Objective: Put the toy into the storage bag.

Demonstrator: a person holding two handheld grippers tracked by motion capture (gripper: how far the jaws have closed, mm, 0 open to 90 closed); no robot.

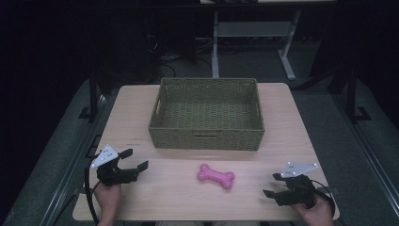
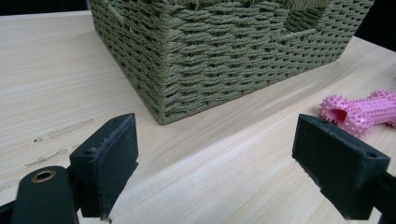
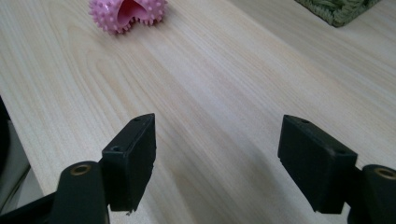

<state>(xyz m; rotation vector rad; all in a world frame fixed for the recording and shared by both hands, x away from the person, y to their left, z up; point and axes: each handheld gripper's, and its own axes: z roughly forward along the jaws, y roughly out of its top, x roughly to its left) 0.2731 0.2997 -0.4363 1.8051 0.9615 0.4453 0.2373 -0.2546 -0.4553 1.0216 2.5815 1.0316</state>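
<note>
A pink spiked bone-shaped toy [image 1: 215, 176] lies on the wooden table [image 1: 179, 197], in front of a woven green basket [image 1: 207, 139] that holds nothing I can see. My left gripper [image 1: 134, 160] rests at the table's front left, open, with nothing between its jaws. My right gripper [image 1: 272, 185] sits at the front right, also open and holding nothing. In the left gripper view the basket corner [image 2: 187, 70] stands ahead and the toy [image 2: 359, 112] lies to the right. In the right gripper view the toy's end [image 3: 128, 14] lies far ahead at the upper left.
The table's front edge runs just behind both hands. A white desk frame [image 1: 216, 47] and cables [image 1: 164, 56] stand on the dark floor beyond the table. Bare wood lies between the toy and each gripper.
</note>
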